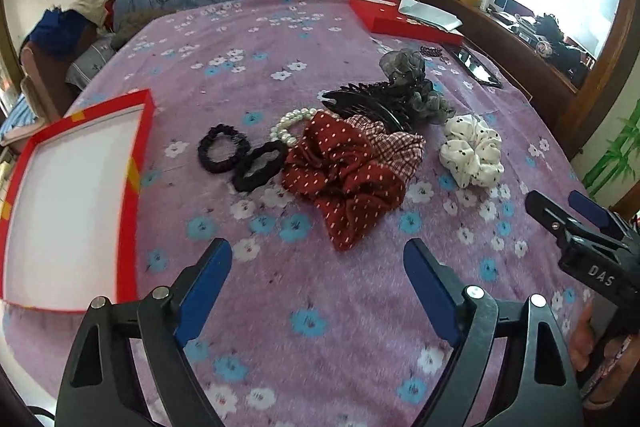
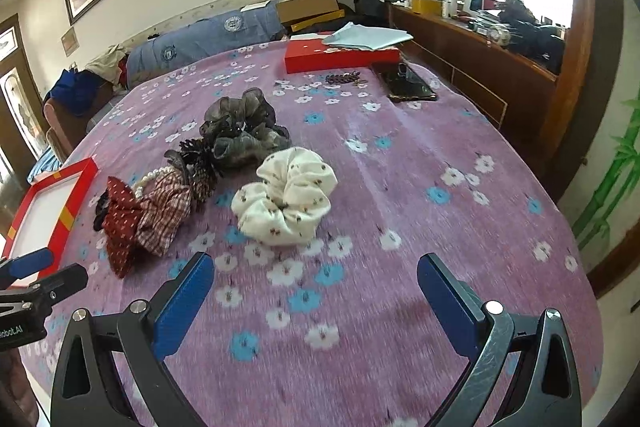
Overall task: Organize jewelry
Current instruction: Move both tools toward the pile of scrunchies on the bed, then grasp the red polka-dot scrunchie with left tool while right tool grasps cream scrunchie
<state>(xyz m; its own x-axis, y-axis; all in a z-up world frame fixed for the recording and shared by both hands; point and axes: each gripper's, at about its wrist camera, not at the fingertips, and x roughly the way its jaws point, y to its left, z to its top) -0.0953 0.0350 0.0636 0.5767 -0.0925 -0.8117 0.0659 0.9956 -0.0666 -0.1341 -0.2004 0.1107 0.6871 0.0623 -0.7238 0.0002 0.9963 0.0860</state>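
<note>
I hold both left gripper (image 1: 318,259) and right gripper (image 2: 316,273) spread wide, empty; red scrunchie (image 1: 344,173) at twelve o'clock, red box (image 1: 76,195) at nine.

box (image 1: 136,163) left of scrunchies (image 1: 344,171), phone (image 2: 404,83) perhaps behind

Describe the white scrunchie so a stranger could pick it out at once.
On the purple floral blanket, find the heap of hair accessories in the middle. The white scrunchie lies at the heap's right edge, just below the grey scrunchie. It is the only pale one, cream with small dark dots, while its neighbours are red, checked, grey or black.
</note>
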